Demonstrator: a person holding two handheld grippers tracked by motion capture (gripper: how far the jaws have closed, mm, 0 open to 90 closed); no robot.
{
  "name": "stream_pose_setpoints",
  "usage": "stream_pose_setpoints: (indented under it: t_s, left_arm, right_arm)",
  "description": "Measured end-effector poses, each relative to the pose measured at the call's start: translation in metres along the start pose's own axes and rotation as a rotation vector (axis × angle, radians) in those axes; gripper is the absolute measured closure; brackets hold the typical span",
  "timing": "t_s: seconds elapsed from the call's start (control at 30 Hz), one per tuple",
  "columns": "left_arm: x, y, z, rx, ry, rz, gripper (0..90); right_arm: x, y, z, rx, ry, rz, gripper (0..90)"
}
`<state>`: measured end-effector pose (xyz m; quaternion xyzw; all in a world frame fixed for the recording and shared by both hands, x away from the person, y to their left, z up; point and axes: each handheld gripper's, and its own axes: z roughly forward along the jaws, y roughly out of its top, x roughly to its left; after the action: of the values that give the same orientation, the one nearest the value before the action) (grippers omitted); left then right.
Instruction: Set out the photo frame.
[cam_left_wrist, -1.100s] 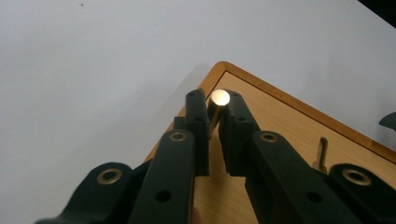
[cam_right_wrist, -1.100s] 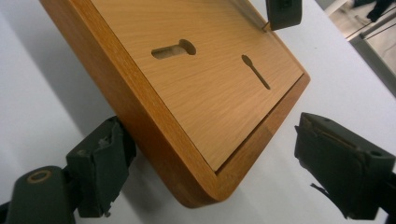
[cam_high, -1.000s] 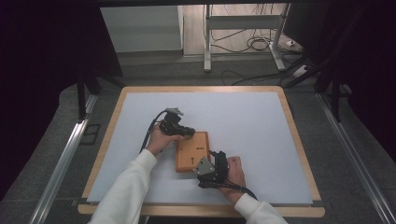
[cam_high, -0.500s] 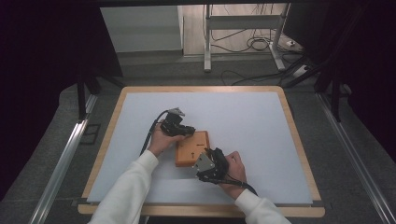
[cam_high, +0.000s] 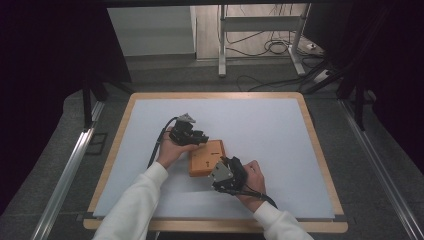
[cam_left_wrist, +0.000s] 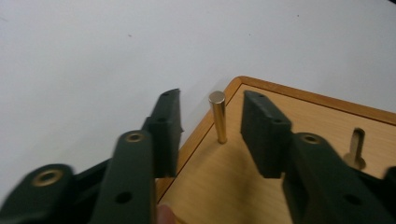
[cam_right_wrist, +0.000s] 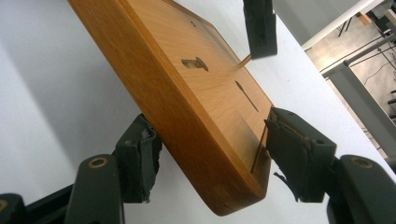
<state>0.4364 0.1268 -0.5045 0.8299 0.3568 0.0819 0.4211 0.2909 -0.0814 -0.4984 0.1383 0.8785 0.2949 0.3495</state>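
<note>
Just been opening the jaws of the left gripper (cam_high: 202, 139); now spread wide, with neither pad pressing on anything. Leaves the brass pin (cam_left_wrist: 218, 116) standing upright on its own between those jaws, about midway and touching neither, seated in a hole close to a corner of the wooden board (cam_high: 206, 157). Reads as the pin set in place and the release made, so probably calls for little more on that side than backing straight off without brushing it. Opposite, just been closing the jaws of the right gripper (cam_high: 219, 169); now clamped on the board's near corner, one pad against the rounded edge and the other against the adjoining side, with the wood between them. Seems meant to steady the board on the counter (cam_high: 280, 130). Puts the pin well ahead of the right jaws, across the board's top and beyond its two cut slots.
</note>
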Motion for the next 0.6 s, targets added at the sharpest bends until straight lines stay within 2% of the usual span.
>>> stream_pose_setpoints:
  t_s: [0.03, 0.1, 0.13, 0.2, 0.23, 0.33, 0.37, 0.43, 0.5, 0.53, 0.6]
  left_arm:
    - [-0.001, -0.001, -0.004, -0.002, 0.018, 0.011, 50.5]
    - [-0.004, -0.007, -0.017, -0.014, 0.052, 0.023, 43.4]
    - [-0.004, -0.007, -0.017, -0.014, 0.052, 0.023, 41.7]
    - [-0.005, -0.019, -0.030, -0.028, 0.080, 0.037, 40.1]
    - [-0.005, -0.019, -0.030, -0.028, 0.080, 0.037, 39.8]
    - [-0.004, -0.035, -0.043, -0.042, 0.084, 0.028, 39.0]
    - [-0.002, -0.045, -0.050, -0.037, 0.089, 0.028, 38.4]
    - [-0.001, -0.050, -0.054, -0.036, 0.089, 0.028, 38.0]
    - [0.003, -0.059, -0.061, -0.044, 0.086, 0.005, 37.8]
    - [0.005, -0.067, -0.066, -0.038, 0.098, 0.001, 37.8]
    - [0.005, -0.071, -0.068, -0.032, 0.103, 0.000, 37.8]
  right_arm:
    - [0.000, 0.000, 0.000, 0.001, 0.002, -0.001, 36.5]
    - [0.001, 0.000, 0.000, 0.005, 0.008, -0.003, 36.5]
    - [0.001, 0.000, 0.000, 0.005, 0.008, -0.003, 36.5]
    - [0.001, 0.000, 0.000, 0.010, 0.011, -0.006, 36.5]
    - [0.001, 0.000, 0.000, 0.011, 0.011, -0.006, 36.5]
    - [0.001, 0.000, 0.000, 0.011, 0.014, -0.006, 36.6]
    - [0.001, 0.001, 0.001, 0.011, 0.012, -0.008, 36.8]
    - [0.001, 0.001, 0.001, 0.011, 0.012, -0.011, 37.0]
    - [0.001, 0.001, 0.000, 0.012, 0.005, -0.014, 37.8]
    - [0.001, 0.002, 0.000, 0.010, 0.002, -0.012, 38.1]
    - [0.000, 0.002, 0.000, 0.006, -0.001, -0.011, 38.6]
